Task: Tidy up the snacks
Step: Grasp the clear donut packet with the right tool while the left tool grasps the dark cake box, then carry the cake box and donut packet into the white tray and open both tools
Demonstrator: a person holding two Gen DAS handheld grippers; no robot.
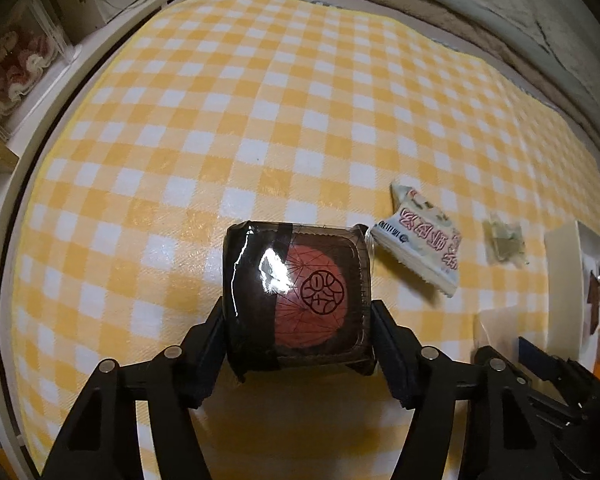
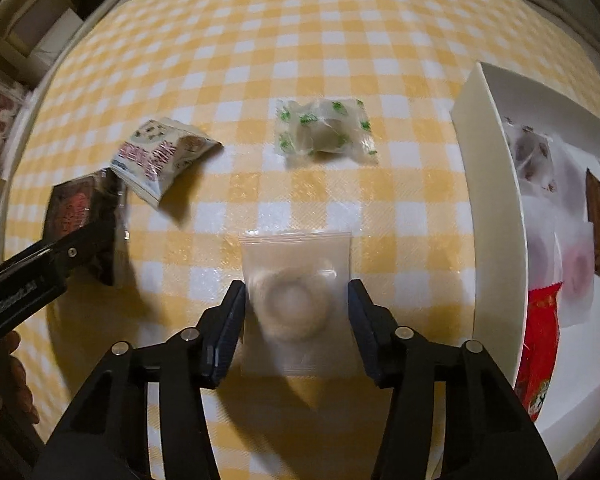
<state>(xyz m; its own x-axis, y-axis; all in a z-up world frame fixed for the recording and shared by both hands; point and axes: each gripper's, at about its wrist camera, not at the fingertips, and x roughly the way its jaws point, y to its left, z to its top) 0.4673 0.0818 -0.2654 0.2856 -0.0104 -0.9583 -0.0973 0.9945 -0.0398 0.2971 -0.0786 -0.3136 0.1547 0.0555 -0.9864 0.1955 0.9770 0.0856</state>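
Worktop point(image 2: 300, 40), checked cloth. White tray point(image 2: 496, 200) at right, part filled. Left tongs point(image 1: 298, 334) pinching dark boxed cake point(image 1: 296, 300), rigid, glossy, grip sides. Right tongs point(image 2: 296, 312) spread around clear zip bag point(image 2: 296, 292), on cloth; light, slippery, soft, pinch edges.

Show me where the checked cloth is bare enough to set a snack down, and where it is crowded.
Bare: the whole far stretch of the checked cloth, beyond the white printed packet and the green-speckled wrapper. Crowded: the white tray is filled with wrapped snacks, and the near strip holds both grippers' packages.
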